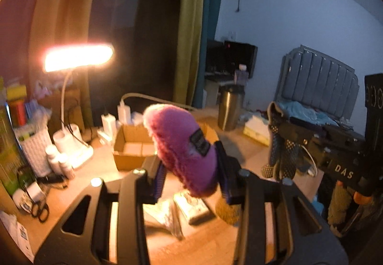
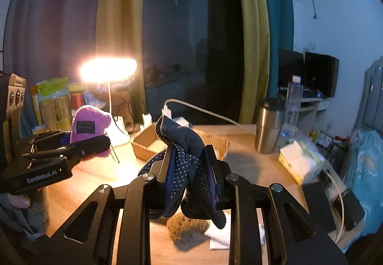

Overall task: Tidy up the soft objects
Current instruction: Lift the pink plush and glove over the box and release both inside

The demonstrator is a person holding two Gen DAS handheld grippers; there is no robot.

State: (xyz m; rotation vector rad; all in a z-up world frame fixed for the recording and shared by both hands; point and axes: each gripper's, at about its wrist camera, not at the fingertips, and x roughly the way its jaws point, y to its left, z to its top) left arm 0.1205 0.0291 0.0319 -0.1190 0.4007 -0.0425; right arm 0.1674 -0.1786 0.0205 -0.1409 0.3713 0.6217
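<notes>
Dim bedroom, wooden desk (image 2: 251, 164) lit by lamp (image 1: 79, 57). Open cardboard box (image 1: 130, 147) mid-desk. Left gripper (image 1: 189, 176) clamps pink plush toy (image 1: 179, 145) above desk; right gripper (image 2: 191, 181) clamps dark dotted glove (image 2: 186, 157). Step appears carry; next likely calls for lowering both into box, releasing.

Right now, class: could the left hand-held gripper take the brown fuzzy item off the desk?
Probably not yet: the left hand-held gripper is shut on the pink plush, so it must drop that before reaching the brown fuzzy item.
</notes>
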